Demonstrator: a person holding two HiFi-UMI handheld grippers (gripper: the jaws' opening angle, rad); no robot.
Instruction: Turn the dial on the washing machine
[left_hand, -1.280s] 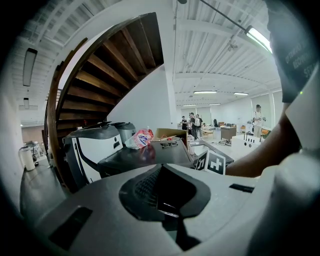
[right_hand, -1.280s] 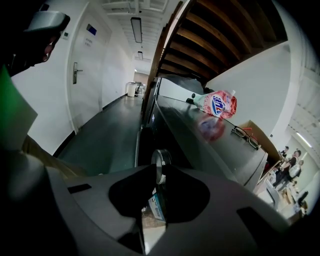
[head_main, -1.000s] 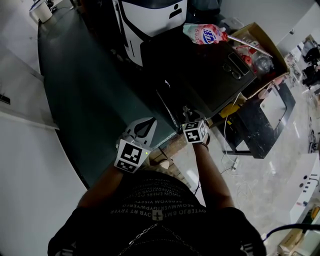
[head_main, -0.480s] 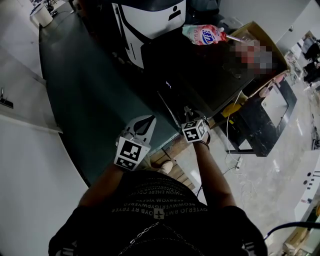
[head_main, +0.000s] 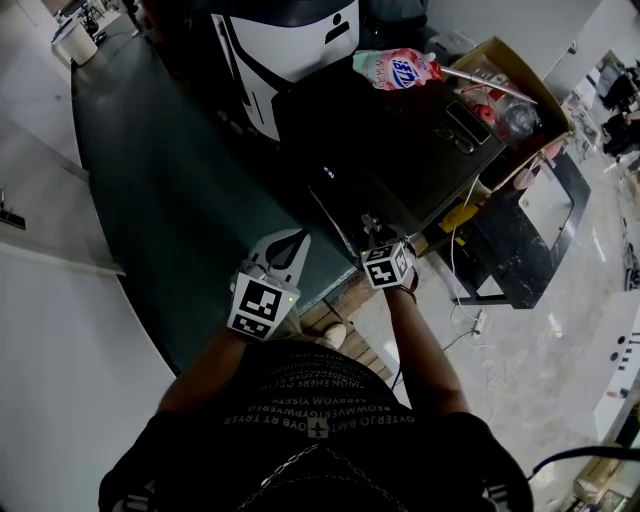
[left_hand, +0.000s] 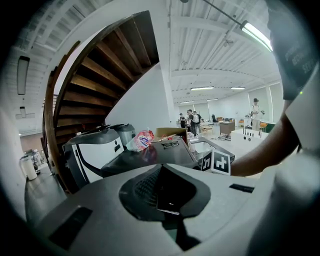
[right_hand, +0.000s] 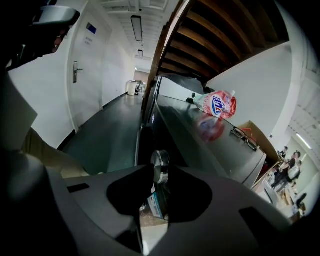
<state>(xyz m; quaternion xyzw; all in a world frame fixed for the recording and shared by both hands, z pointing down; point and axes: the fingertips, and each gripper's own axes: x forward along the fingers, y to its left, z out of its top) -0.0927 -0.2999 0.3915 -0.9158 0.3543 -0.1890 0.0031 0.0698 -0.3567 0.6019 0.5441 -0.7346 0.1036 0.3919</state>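
The right hand-held gripper (head_main: 373, 228) is at the front edge of the dark washing machine (head_main: 400, 150), near the middle of the head view. In the right gripper view, the right hand-held gripper (right_hand: 156, 172) has its two jaws closed on the small round silver dial (right_hand: 160, 162). The dial sits on the front of the washing machine (right_hand: 200, 135), near its top, and shows in the middle of that view, right between the jaw tips.

The left hand-held gripper (head_main: 296, 243) is just to the left of the right one and lower in the head view, over the dark green floor (head_main: 170, 200). It does not touch the machine. In the left gripper view, the left hand-held gripper (left_hand: 161, 170) has its jaws pressed together with nothing between them.

A pink soap pouch (head_main: 395, 70) lies on its side on top of the washing machine, at the far end, near the top of the head view. A pair of glasses (head_main: 462, 123) lies on the same top, to the right of the pouch. A cardboard box (head_main: 520, 70) stands just past the machine in the upper right corner. A white and black machine (head_main: 290, 50) stands at the upper middle, beside the washing machine.

The left gripper view also shows a brown wooden staircase (left_hand: 95, 75) curving up on the left
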